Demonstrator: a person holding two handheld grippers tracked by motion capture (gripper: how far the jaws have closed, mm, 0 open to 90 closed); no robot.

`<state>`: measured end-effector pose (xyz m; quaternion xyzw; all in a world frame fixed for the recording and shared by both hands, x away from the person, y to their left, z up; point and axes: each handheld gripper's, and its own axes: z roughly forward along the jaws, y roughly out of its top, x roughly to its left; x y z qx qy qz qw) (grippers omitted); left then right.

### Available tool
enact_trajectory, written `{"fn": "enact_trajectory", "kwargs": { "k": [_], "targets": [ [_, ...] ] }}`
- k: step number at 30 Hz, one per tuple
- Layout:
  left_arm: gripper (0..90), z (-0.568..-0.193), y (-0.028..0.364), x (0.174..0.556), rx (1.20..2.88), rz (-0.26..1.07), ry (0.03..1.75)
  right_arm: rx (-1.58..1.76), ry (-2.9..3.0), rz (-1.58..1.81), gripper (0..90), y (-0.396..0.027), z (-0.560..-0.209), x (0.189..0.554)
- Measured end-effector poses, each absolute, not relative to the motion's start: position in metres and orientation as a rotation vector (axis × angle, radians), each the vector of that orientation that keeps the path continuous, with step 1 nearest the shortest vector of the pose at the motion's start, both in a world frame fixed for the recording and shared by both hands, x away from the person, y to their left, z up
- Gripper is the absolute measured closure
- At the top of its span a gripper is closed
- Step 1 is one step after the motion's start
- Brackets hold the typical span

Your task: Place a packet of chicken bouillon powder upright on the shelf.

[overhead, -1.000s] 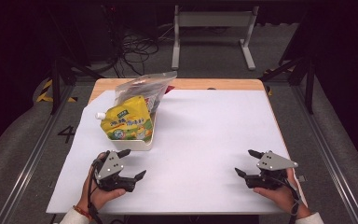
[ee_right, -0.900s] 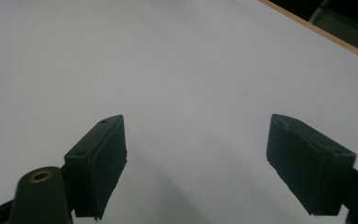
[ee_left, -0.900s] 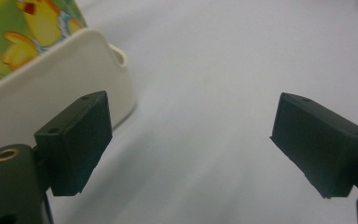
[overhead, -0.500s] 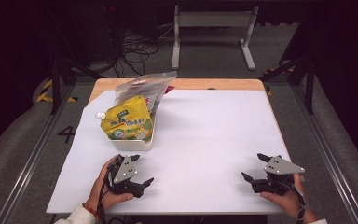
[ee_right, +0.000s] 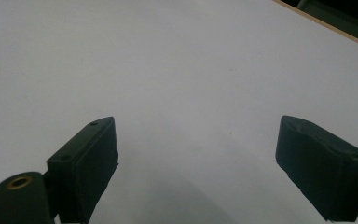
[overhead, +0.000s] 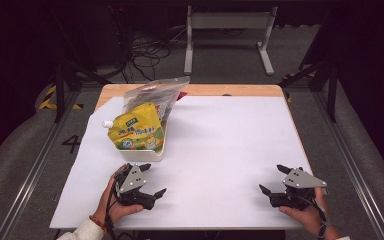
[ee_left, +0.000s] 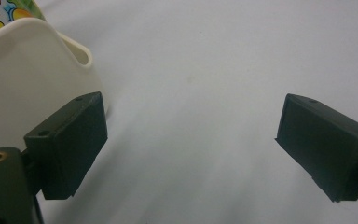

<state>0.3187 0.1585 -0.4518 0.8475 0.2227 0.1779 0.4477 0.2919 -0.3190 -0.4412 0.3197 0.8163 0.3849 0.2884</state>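
A yellow spouted pouch (overhead: 134, 131) stands in a cream tub (overhead: 145, 154) at the table's left, with a clear plastic bag (overhead: 155, 91) leaning behind it. My left gripper (overhead: 154, 179) rests in a hand just in front of the tub, open and empty. In the left gripper view the gripper (ee_left: 191, 144) has the tub's wall (ee_left: 32, 70) close by its left jaw, and a corner of the pouch (ee_left: 2, 11) shows above. My right gripper (overhead: 271, 178) lies at the front right, open. Its jaws (ee_right: 196, 158) have just widened a little, with bare white surface between them.
A white sheet (overhead: 220, 145) covers the table, with a wooden strip (overhead: 230, 90) showing along the far edge. Beyond the table are dark floor, cables and a metal stand (overhead: 227, 30). The wooden edge (ee_right: 326, 23) crosses the right gripper view's top right corner.
My left gripper has shifted slightly to the right, in front of the tub. The right gripper has barely moved.
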Motion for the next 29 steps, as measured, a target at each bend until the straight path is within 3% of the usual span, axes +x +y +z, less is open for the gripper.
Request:
{"fn": "enact_trajectory", "kwargs": {
  "k": [29],
  "targets": [
    [8.3,-0.4496,0.1578,0.3233,2.078,0.458,0.579,0.862,2.142,1.055,16.8,-0.3209,-0.4388,0.2896]
  ]
}}
